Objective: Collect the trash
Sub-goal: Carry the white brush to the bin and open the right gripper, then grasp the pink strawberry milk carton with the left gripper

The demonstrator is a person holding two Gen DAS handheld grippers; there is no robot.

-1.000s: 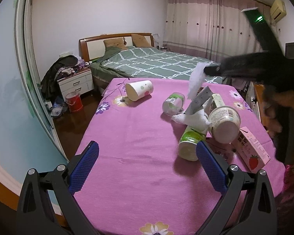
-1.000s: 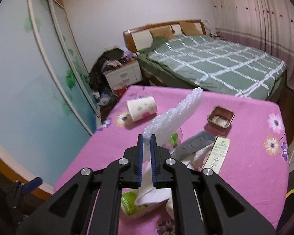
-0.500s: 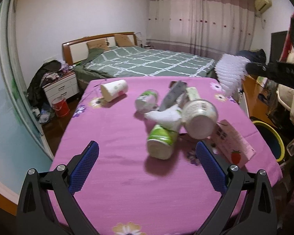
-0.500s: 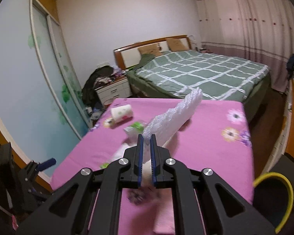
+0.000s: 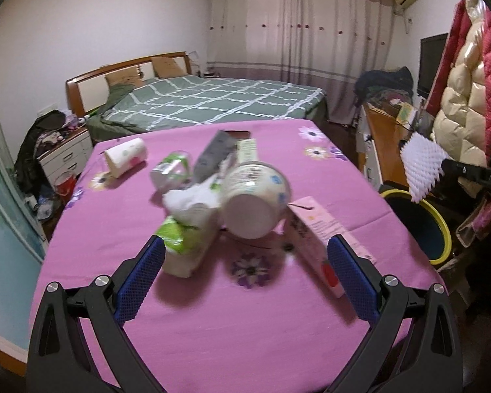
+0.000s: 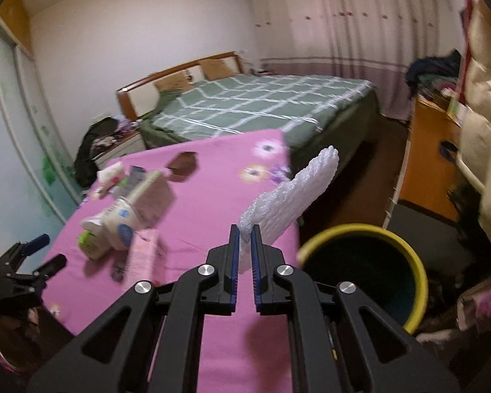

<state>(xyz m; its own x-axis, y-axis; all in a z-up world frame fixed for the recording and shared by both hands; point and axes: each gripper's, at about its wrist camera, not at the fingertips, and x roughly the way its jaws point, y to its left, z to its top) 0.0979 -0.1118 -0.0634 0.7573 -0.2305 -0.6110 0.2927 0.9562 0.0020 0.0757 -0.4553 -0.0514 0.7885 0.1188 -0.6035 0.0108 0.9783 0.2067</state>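
My right gripper (image 6: 244, 233) is shut on a white foam net sleeve (image 6: 294, 193) that sticks up past the table's right edge, beside the yellow-rimmed bin (image 6: 363, 271). In the left wrist view the same sleeve (image 5: 422, 172) hangs above the bin (image 5: 419, 226) at the right. My left gripper (image 5: 245, 255) is open over the pink tablecloth (image 5: 212, 321), empty, just short of the trash pile: a white cup (image 5: 253, 201), a green-and-white container (image 5: 185, 247), a crumpled tissue (image 5: 190, 201), a pink carton (image 5: 317, 235).
A paper cup (image 5: 126, 157) lies at the table's far left and a small brown tray (image 6: 181, 165) at its far end. Beyond stand a green-checked bed (image 5: 209, 101), a nightstand (image 5: 65, 154) and a wooden cabinet (image 6: 432, 160) with hanging coats at the right.
My right gripper carried the foam sleeve rightward off the pile to the table's right edge beside the bin. My left gripper swung right, so the trash pile sits nearer its fingers.
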